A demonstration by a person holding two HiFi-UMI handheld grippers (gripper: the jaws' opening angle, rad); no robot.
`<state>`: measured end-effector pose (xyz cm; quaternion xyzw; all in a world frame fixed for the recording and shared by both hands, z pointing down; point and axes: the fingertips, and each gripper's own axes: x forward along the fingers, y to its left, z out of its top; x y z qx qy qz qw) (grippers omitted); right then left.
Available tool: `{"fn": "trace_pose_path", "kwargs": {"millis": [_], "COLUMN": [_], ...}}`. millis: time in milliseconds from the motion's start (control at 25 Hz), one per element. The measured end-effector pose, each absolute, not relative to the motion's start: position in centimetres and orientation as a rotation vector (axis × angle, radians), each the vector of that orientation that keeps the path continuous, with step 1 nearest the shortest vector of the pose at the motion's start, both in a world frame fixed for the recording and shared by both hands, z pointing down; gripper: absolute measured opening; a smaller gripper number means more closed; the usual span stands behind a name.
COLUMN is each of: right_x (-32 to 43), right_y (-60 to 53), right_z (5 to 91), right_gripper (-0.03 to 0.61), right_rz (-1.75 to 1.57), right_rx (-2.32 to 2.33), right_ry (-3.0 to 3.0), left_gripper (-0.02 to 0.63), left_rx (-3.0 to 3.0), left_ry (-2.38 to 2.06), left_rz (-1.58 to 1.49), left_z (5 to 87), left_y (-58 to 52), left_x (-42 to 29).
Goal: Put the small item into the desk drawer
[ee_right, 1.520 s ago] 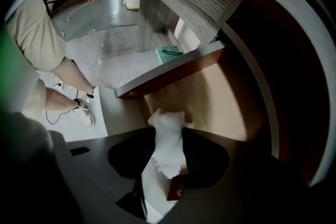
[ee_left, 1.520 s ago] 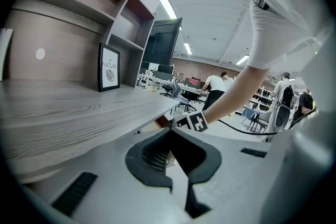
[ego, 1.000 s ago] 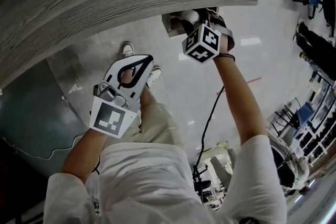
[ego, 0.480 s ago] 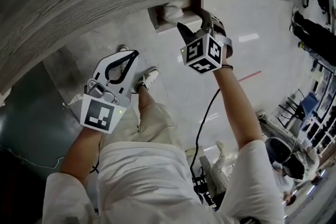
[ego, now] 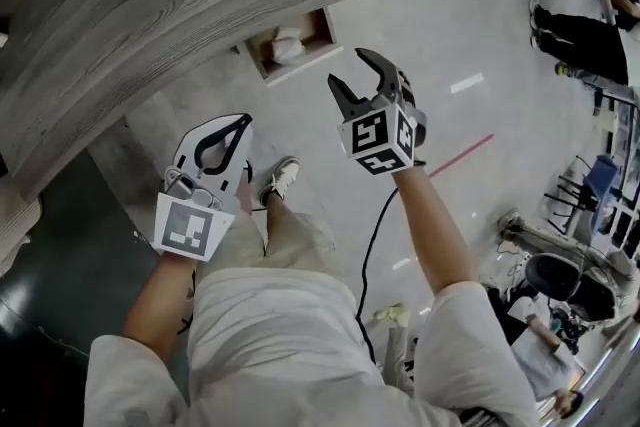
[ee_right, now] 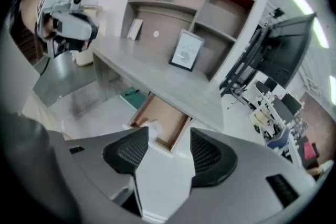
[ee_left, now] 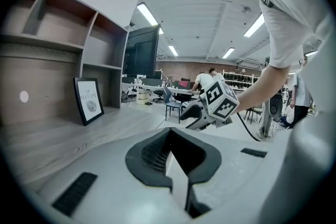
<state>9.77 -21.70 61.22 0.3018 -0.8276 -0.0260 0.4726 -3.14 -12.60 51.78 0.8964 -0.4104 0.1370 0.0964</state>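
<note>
Lying in the open wooden desk drawer [ego: 318, 27], the small white crumpled item [ego: 288, 43] sits just ahead of the right gripper [ego: 352, 75], jaws just opened and empty; left gripper [ego: 243, 121] farther off, jaws closed.

The desk drawer [ego: 320, 27] stood pulled out from under the grey wood-grain tabletop [ego: 180, 5], a pale rim framing its brown wooden inside. The small item [ego: 288, 45], white, lumpy and crumpled-looking, lay inside on the drawer's floor, nearer one end than the other.
</note>
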Motion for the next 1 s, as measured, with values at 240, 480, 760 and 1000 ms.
{"fn": "trace_pose_path", "kwargs": {"millis": [240,480,760,1000], "right_x": [12.2,13.2,13.9,13.7], "right_y": [-17.9,-15.3,-15.1,-15.6], "right_z": [56.3,51.1,44.0,39.6], "right_gripper": [0.171,0.095,0.049,0.021], "right_rz": [0.080,0.147,0.183,0.144], "right_rx": [0.952,1.078,1.203,1.250], "right_ry": [-2.124,-2.233,-2.358,-2.450], "left_gripper": [0.006,0.006,0.006,0.006], "left_rx": [2.759,2.794,2.883,2.906], "left_ry": [-1.230,-1.261,-1.309,-1.406], "left_rz": [0.429,0.395,0.397,0.329], "left_z": [47.7,43.7,37.9,34.9], "left_y": [-11.5,-11.0,-11.1,-11.3], "left_x": [-1.2,0.2,1.3,-0.5]}}
